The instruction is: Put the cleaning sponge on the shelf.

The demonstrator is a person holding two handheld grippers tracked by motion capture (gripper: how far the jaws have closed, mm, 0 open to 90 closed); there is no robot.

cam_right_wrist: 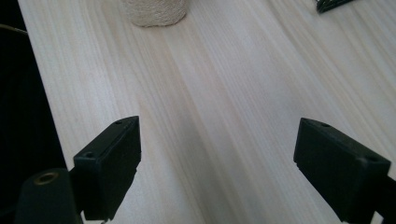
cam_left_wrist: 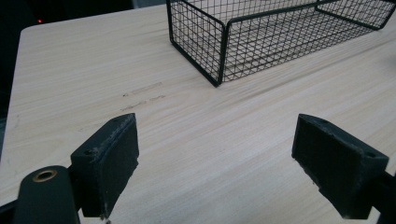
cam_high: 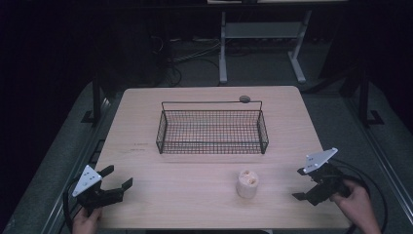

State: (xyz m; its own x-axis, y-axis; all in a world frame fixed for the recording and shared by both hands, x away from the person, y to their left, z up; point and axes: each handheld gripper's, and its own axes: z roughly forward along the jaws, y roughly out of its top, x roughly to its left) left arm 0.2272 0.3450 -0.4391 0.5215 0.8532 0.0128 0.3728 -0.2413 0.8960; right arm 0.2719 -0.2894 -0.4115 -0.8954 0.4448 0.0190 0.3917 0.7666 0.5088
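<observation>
the wooden table [cam_high: 146,126] takes up most of the high view, and nothing on it looks started yet. at about twelve o'clock from the table's middle sits the black wire basket [cam_high: 212,130], long side facing the person, and through the mesh its floor looks bare, nothing inside as far as the pictures show. so the loading, by the look of things, is all still to do. down at five o'clock from the basket, well apart from it, stands the pale cream roll [cam_high: 247,183], upright on the bare wood near the front edge, untouched. the right gripper [cam_high: 316,181] waits at three o'clock of the roll, near but apart, jaws spread wide with only table between them; its own view catches the roll's base [cam_right_wrist: 155,13] up at eleven o'clock. the left gripper [cam_high: 114,181] hangs at the table's seven o'clock corner, jaws released too, nothing gripped, facing the basket's near corner [cam_left_wrist: 219,70]. likely first job: the right side closes in on that roll.
</observation>
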